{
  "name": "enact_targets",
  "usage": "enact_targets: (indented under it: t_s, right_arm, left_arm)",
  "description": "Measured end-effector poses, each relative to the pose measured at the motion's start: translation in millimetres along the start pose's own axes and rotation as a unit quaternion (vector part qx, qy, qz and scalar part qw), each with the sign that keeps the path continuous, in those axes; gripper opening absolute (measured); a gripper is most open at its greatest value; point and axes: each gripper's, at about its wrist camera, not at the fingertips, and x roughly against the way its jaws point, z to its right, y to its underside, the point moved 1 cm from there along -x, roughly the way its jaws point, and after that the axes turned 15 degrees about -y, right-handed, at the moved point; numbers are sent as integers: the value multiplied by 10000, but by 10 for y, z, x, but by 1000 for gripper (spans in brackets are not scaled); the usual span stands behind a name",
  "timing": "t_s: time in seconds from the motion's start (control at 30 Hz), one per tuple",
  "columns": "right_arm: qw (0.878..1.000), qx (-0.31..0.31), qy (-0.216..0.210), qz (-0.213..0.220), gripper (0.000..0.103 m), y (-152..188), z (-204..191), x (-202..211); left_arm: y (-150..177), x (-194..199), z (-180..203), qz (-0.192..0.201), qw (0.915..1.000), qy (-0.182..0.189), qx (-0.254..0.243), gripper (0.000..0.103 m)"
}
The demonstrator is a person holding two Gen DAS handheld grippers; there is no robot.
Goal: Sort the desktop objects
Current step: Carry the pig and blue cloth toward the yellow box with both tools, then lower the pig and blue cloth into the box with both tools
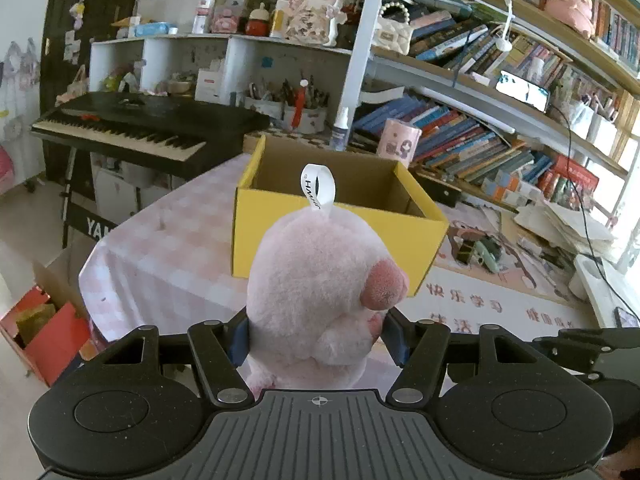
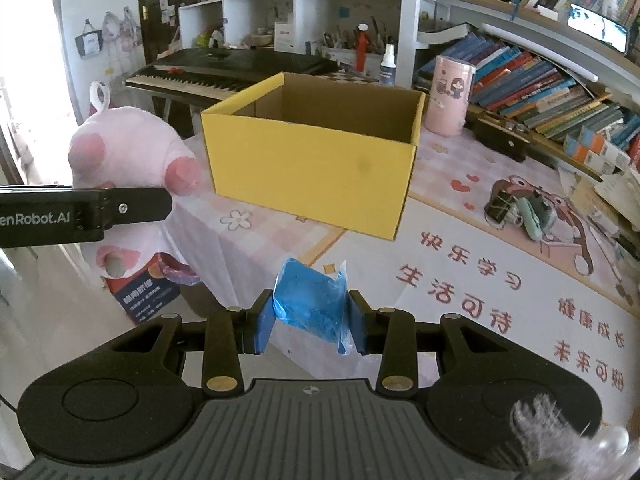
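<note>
My left gripper (image 1: 316, 336) is shut on a pink plush toy (image 1: 316, 280) with a white loop tag, held in the air in front of the open yellow cardboard box (image 1: 336, 240). The toy (image 2: 128, 148) and the left gripper (image 2: 132, 204) also show at the left of the right wrist view. My right gripper (image 2: 312, 320) is shut on a blue packet in clear plastic (image 2: 312, 304), held above the table in front of the yellow box (image 2: 312, 168). The box's inside looks bare where it shows.
A pink printed cloth (image 2: 460, 280) covers the table. A black binder clip and small green items (image 2: 520, 208) lie to the right. A pink cylinder (image 2: 450, 96) stands behind the box. Book shelves line the right; a keyboard (image 1: 132, 128) stands at the back left.
</note>
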Motion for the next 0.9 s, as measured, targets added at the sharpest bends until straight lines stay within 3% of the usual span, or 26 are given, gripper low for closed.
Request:
enact_targets:
  t_s: [0.27, 0.6, 0.9]
  right_arm:
    - [9996, 69, -178, 210, 36, -300, 186, -148]
    - [9969, 233, -440, 612, 36, -894, 524, -323]
    - [9928, 629, -628, 807, 36, -1406, 890, -543]
  left_arm:
    - [-244, -168, 65, 122, 9998, -144, 0, 63]
    - [-782, -407, 215, 499, 9980, -378, -5, 63]
    - [-1087, -774, 485, 552, 9964, -631, -91, 63]
